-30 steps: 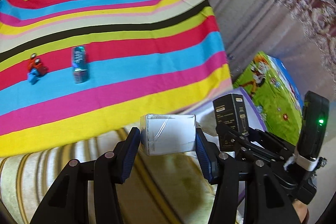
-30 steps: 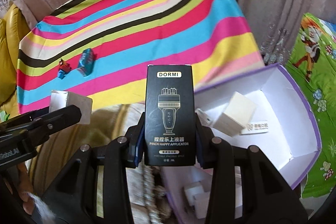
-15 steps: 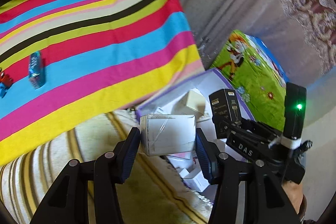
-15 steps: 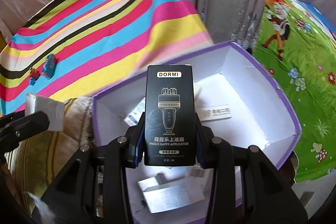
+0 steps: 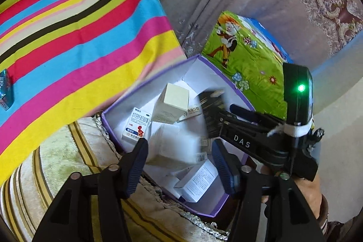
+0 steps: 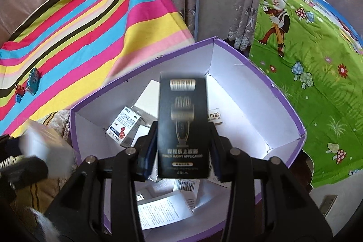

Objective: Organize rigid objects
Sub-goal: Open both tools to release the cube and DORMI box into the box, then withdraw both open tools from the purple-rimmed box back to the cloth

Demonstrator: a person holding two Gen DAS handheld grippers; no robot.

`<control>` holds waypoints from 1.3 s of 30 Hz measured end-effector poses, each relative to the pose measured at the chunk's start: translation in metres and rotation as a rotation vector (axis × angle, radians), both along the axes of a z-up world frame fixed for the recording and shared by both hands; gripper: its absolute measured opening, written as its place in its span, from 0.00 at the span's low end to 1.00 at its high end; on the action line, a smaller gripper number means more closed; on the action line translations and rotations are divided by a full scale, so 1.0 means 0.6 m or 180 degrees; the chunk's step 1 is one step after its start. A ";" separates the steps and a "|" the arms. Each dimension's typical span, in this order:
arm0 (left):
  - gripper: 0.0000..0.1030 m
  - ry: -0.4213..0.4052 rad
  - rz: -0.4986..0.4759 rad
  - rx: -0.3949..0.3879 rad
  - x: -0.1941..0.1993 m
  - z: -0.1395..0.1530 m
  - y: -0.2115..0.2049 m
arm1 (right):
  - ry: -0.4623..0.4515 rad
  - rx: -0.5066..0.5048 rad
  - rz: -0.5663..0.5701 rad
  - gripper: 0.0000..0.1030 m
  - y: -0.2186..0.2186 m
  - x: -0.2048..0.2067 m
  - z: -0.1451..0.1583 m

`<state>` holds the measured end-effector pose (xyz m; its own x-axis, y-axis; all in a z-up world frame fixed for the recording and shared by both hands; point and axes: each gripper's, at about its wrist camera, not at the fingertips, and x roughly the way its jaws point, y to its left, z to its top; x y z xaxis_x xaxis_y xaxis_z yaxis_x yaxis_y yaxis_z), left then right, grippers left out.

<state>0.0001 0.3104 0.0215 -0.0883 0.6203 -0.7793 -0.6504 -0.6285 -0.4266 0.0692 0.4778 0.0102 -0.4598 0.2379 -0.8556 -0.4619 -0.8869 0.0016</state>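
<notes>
My left gripper (image 5: 179, 146) hangs over the open purple box (image 5: 158, 81), jaws opening. A plain white box (image 5: 174, 140), motion-blurred, sits loose between the pads with a gap on its right side. In the right wrist view my right gripper (image 6: 183, 128) is above the same purple box (image 6: 140, 74), its jaws opening too. The black applicator box (image 6: 183, 119) stands blurred between them, with slim gaps to both pads. The black box (image 5: 212, 110) also shows as a smear in the left view. The white box (image 6: 45, 146) shows at the right view's left edge.
Several small cartons lie inside the purple box, among them a medicine pack (image 5: 137, 121) and a cream cube (image 5: 174, 99). On the striped cloth (image 5: 79, 37) lie a blue pack (image 6: 33, 81) and a red-blue toy (image 6: 19, 92). A green cartoon cloth (image 6: 306, 60) is to the right, curtains behind.
Both grippers swung right from the striped cloth to above the purple box. Both pairs of jaws have widened, and the white and black boxes now blur, loose between the pads.
</notes>
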 end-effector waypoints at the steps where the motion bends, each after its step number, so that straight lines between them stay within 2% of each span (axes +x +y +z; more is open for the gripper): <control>1: 0.61 -0.0008 0.0006 -0.0008 0.000 -0.001 0.002 | 0.0007 0.0002 -0.0019 0.64 0.001 0.001 0.000; 3: 0.61 -0.0060 0.0038 0.0006 -0.003 -0.004 -0.002 | 0.0044 0.0023 -0.0046 0.72 0.003 0.002 0.004; 18: 0.61 -0.0181 0.0380 0.0147 -0.033 -0.006 -0.052 | 0.0096 -0.0015 0.0106 0.72 -0.023 -0.009 0.013; 29: 0.61 -0.0306 0.0702 0.0218 -0.065 -0.012 -0.106 | 0.0145 0.0006 0.0319 0.73 -0.071 -0.025 0.031; 39: 0.61 -0.0348 0.1040 0.0315 -0.096 -0.015 -0.183 | 0.0240 -0.0010 0.0620 0.73 -0.132 -0.049 0.062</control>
